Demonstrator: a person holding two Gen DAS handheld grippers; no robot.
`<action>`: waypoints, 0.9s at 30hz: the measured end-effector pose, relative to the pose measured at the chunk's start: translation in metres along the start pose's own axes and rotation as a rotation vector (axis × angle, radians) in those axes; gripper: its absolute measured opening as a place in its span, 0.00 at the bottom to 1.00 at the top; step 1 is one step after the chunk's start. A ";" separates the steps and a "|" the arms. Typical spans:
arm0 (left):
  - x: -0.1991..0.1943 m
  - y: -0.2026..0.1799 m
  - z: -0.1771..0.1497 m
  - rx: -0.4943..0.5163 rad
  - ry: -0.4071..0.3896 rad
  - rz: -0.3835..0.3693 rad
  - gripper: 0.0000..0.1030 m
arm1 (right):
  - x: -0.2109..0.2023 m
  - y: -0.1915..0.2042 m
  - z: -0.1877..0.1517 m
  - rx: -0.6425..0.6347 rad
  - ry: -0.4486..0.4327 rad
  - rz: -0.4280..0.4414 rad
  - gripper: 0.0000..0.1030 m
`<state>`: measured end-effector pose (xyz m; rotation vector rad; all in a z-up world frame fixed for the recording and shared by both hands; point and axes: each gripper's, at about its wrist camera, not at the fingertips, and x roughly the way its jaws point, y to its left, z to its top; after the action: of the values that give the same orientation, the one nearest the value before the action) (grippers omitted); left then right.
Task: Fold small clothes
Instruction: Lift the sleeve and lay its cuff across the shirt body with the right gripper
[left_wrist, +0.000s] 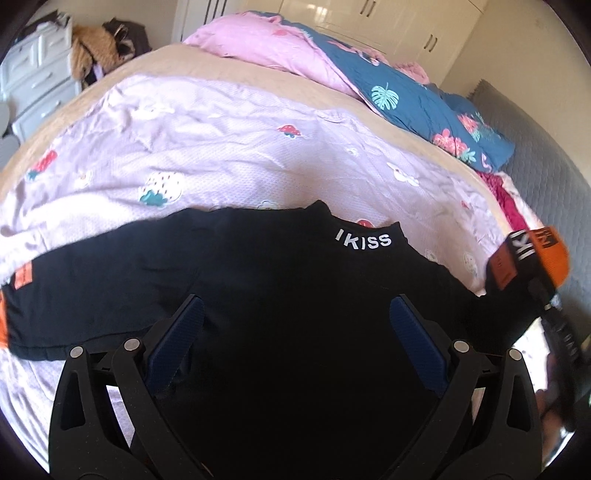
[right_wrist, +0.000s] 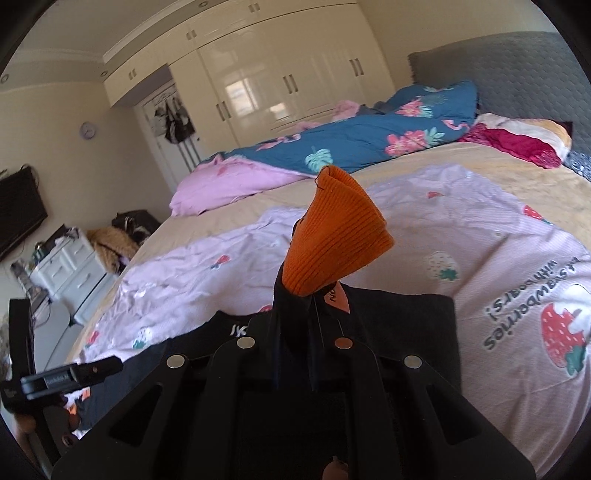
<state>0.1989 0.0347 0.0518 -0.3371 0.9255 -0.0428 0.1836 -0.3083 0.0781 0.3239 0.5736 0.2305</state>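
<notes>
A small black top (left_wrist: 280, 280) with orange cuffs is lying spread across a lilac strawberry-print sheet (left_wrist: 221, 147) on the bed. The right gripper (right_wrist: 306, 332) is pinching one sleeve just behind its orange cuff (right_wrist: 332, 236), jaws together on the cloth, lifting it clear. The left gripper (left_wrist: 295, 325) is hovering over the body, its jaws apart and holding nothing. The knit looks light and limp; cuffs and hems seem the surest holds.
</notes>
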 end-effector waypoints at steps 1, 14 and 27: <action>0.000 0.005 0.000 -0.019 0.007 -0.024 0.92 | 0.004 0.007 -0.003 -0.013 0.010 0.007 0.10; 0.017 0.040 -0.007 -0.161 0.063 -0.303 0.92 | 0.055 0.069 -0.050 -0.150 0.139 0.082 0.10; 0.051 0.062 -0.015 -0.219 0.141 -0.357 0.92 | 0.091 0.104 -0.098 -0.231 0.315 0.181 0.30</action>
<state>0.2113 0.0805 -0.0146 -0.7080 1.0024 -0.2977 0.1898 -0.1621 -0.0062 0.1145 0.8214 0.5242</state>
